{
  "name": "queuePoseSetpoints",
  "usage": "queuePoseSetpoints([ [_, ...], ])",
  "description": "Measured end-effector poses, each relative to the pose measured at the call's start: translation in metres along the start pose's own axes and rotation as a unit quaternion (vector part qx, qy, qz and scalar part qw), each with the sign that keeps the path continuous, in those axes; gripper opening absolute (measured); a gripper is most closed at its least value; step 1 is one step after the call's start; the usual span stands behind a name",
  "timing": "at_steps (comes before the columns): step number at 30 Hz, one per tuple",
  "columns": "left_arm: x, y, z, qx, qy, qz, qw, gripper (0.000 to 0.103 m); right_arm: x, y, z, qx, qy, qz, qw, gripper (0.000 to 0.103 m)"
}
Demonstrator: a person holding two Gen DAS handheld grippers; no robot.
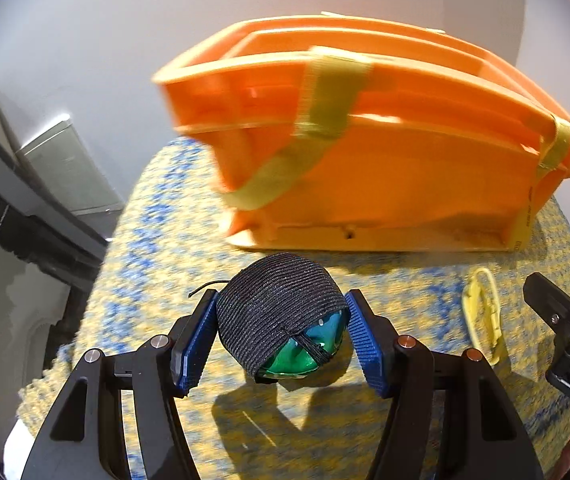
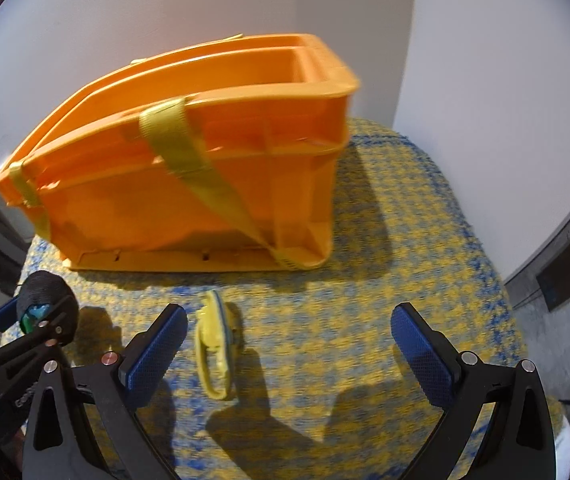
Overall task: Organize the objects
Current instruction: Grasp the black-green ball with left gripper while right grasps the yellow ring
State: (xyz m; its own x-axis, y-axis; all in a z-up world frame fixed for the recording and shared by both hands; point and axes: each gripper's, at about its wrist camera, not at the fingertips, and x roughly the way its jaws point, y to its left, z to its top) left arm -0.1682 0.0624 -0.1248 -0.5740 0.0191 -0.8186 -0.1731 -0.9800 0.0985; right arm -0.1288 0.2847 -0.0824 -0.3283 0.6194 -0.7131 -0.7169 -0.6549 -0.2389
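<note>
From the left wrist, the left gripper (image 1: 281, 320) squeezes a green ball wrapped in black cord (image 1: 281, 320) between its blue pads, just above the yellow and blue woven cloth (image 1: 157, 248) on the counter. An orange bin (image 1: 385, 140) with yellow straps stands behind it. A yellow clip (image 1: 483, 312) lies off to the right.

From the right wrist, the right gripper (image 2: 289, 344) is spread wide and holds nothing. The yellow clip (image 2: 215, 352) lies on the cloth between its fingers, nearer the left one. The orange bin (image 2: 189, 184) stands behind.
</note>
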Motion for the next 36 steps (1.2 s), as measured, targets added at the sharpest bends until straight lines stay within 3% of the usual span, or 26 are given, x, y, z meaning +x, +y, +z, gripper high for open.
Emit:
queuePoseSetpoints([
  [3,-0.003,0.014,-0.005,-0.011,0.001,0.011,0.9999,0.062,0.004,0.014,-0.003,-0.012,0.001,0.011,1.000,0.098],
  [8,0.002,0.046,-0.005,-0.033,0.012,0.020,0.9992,0.062,0.018,0.033,-0.009,-0.030,0.021,0.013,0.999,0.080],
  [15,0.004,0.054,-0.009,-0.043,0.020,0.020,0.9987,0.062,0.039,0.043,-0.015,-0.033,0.048,-0.001,0.998,0.068],
  [18,0.007,0.054,-0.011,-0.043,0.022,0.018,0.9987,0.062,0.043,0.047,-0.018,-0.030,0.058,-0.003,0.998,0.058],
  [23,0.004,0.049,-0.012,-0.038,0.022,0.018,0.9989,0.062,0.049,0.054,-0.023,-0.040,0.069,0.005,0.997,0.031],
  [36,-0.008,0.044,-0.007,-0.037,0.013,0.011,0.9992,0.062,0.020,0.057,-0.032,-0.047,0.051,0.017,0.997,0.028],
])
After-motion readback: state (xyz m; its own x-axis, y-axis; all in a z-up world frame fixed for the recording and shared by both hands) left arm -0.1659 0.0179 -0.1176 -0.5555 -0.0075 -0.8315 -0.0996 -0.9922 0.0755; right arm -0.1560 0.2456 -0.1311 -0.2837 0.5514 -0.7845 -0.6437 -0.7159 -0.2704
